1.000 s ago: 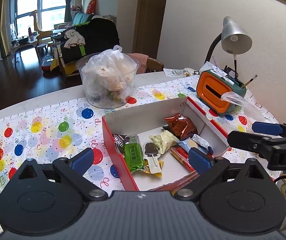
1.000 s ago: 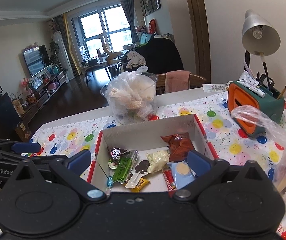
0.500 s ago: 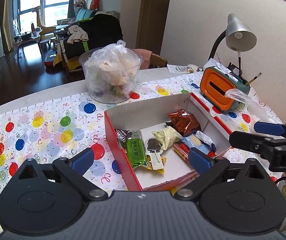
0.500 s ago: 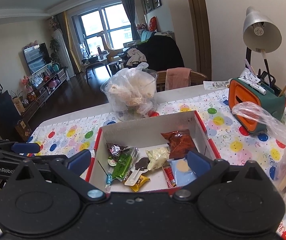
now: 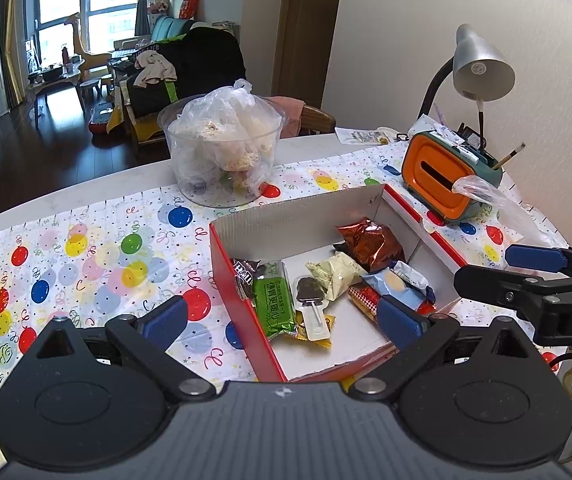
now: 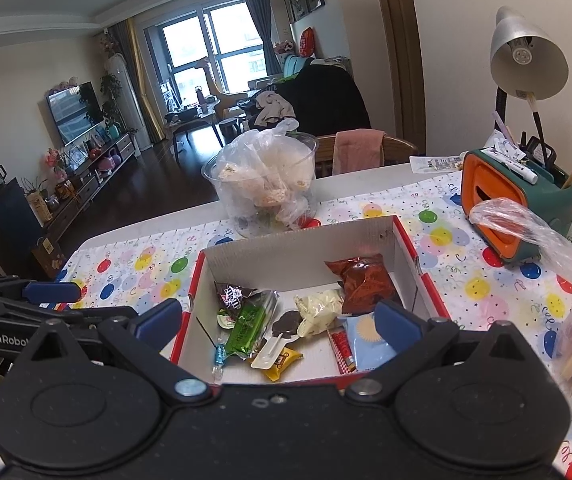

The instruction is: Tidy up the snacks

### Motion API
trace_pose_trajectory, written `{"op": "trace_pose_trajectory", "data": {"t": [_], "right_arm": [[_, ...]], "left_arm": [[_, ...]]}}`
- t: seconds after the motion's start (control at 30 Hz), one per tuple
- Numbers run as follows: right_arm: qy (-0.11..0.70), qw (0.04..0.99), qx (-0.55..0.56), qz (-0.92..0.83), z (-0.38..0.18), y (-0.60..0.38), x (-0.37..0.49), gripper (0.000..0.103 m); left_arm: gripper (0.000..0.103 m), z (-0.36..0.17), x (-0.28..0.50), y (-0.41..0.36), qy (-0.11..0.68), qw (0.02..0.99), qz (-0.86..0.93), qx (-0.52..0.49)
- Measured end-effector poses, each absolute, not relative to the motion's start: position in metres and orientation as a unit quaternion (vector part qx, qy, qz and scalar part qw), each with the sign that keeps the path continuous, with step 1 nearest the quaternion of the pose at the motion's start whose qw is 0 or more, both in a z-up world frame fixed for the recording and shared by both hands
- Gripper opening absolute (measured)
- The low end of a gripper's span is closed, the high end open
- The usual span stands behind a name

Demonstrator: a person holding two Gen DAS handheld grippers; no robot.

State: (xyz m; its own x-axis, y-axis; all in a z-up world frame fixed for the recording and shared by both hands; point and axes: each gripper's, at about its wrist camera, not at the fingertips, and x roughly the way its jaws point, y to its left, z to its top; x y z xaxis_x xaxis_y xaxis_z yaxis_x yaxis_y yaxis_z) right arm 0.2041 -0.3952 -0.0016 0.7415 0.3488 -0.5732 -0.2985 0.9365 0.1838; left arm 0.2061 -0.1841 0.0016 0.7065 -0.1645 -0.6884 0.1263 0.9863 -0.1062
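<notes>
A red-sided cardboard box sits on the balloon-print tablecloth and holds several snacks: a green bar, a brown foil pack, a cream pack, a dark M&M's pack, and a light blue pack. My left gripper is open and empty above the box's near left side. My right gripper is open and empty above the box's near edge. The right gripper shows at the right in the left wrist view.
A clear tub with a plastic bag of snacks stands behind the box. An orange and green desk organiser and a grey lamp stand at the right. A clear plastic bag lies at the far right.
Both grippers have drawn back and risen slightly, so the box sits a little farther off. Both stay open and empty. Nothing on the table has moved.
</notes>
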Motion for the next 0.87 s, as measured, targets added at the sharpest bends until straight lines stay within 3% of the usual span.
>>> {"op": "trace_pose_trajectory", "data": {"t": [0.87], "right_arm": [[0.330, 0.923, 0.039, 0.193, -0.011, -0.406, 0.213, 0.103]], "left_arm": [[0.101, -0.008, 0.214, -0.197, 0.391, 0.918, -0.057, -0.030]]}}
